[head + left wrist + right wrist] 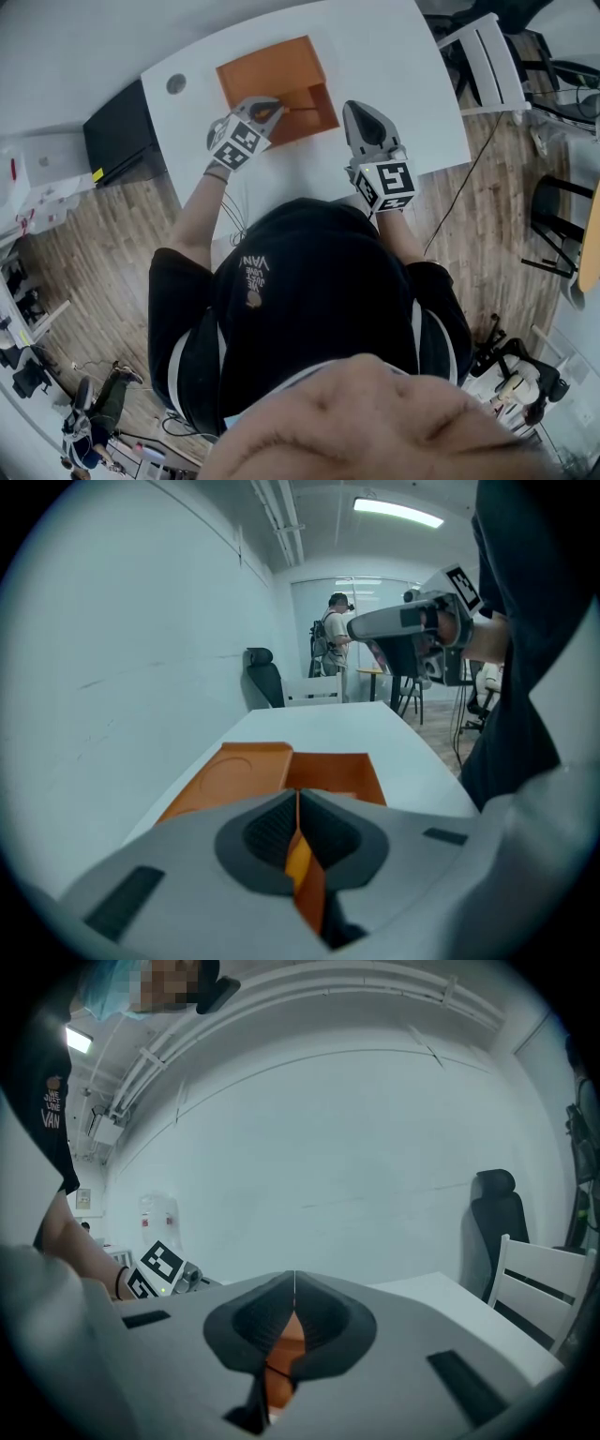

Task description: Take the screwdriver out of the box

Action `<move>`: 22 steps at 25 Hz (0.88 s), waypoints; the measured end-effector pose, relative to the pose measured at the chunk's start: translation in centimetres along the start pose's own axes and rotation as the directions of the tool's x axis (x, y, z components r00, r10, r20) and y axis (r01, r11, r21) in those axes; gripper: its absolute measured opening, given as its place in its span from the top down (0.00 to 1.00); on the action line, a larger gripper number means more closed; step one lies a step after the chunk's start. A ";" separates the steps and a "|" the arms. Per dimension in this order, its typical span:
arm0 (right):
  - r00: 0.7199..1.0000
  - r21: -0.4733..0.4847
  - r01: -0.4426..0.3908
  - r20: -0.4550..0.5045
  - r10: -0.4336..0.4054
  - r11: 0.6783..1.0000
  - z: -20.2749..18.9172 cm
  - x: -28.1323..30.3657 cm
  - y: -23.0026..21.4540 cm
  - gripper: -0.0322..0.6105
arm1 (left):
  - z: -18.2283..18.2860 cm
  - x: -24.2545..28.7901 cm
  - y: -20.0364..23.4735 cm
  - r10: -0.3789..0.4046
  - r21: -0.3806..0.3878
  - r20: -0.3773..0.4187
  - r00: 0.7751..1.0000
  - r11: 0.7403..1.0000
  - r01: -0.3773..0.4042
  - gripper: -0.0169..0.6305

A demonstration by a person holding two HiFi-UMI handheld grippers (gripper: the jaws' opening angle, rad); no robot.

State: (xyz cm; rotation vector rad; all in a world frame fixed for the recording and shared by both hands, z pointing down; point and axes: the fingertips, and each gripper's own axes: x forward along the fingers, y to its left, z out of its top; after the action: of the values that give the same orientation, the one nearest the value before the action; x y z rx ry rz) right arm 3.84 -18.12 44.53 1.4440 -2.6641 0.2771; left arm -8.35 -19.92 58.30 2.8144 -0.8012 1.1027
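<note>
Left claw [270,110]: jaws shut, pads meeting, tip tilted down over the box [272,66]. Orange shows in the slit under the pads; box or tool, cannot tell.

Box: matte orange moulded plastic on the white desk [394,56]. It lies open, with a flat lid with a round recess at left and a deeper tray at right.

Screwdriver: not made out for certain. A thin bar [298,109] in the tray, just right of the left claw, may be it; long axis left-right. Left hand judged nearer.

Right claw [360,107]: shut, just beside the box's right edge.

left gripper [270,109]: jaws pressed together, nose tilted downward | right gripper [360,111]: jaws pressed together, held roughly level
</note>
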 end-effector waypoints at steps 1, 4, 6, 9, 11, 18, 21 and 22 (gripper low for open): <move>1.000 0.003 0.000 0.000 0.000 1.000 0.0 0.0 0.0 0.93 | -0.2 0.2 0.0 -0.004 0.009 -0.014 1.000 1.000 0.004 0.95; 1.000 0.007 0.002 -0.001 -0.002 1.000 -0.1 0.1 -0.1 0.93 | -0.9 0.7 -0.1 -0.002 0.044 -0.069 0.998 0.999 0.005 0.95; 1.000 0.009 0.003 -0.001 -0.003 1.000 -0.1 0.1 0.0 0.93 | -1.4 1.0 -0.1 0.004 0.062 -0.102 0.995 0.998 0.003 0.95; 1.000 0.013 0.005 -0.002 -0.005 1.000 -0.2 0.0 -0.1 0.93 | -2.1 1.3 -0.3 0.003 0.076 -0.149 0.989 0.997 0.009 0.95; 1.000 0.014 0.007 -0.002 -0.007 1.000 -0.3 -0.1 -0.2 0.93 | -2.5 1.5 -0.4 -0.002 0.093 -0.183 0.983 0.996 0.019 0.95; 1.000 0.020 0.006 -0.001 -0.006 1.000 -0.4 -0.1 -0.2 0.93 | -3.0 2.2 -1.1 -0.041 0.151 -0.255 0.966 0.985 0.082 0.95; 1.000 0.023 0.005 0.001 -0.005 1.000 -0.4 -0.1 -0.2 0.93 | -3.2 2.5 -1.3 -0.054 0.181 -0.286 0.957 0.977 0.110 0.95; 1.000 0.024 0.005 0.002 -0.005 1.000 -0.4 -0.1 -0.2 0.93 | -3.2 2.5 -1.3 -0.055 0.191 -0.293 0.955 0.975 0.115 0.95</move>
State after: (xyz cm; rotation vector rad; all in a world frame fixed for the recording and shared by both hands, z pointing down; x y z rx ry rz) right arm 4.04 -18.03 44.93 1.4582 -2.6677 0.3083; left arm -8.19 -19.27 62.52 2.7158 -0.5636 1.6143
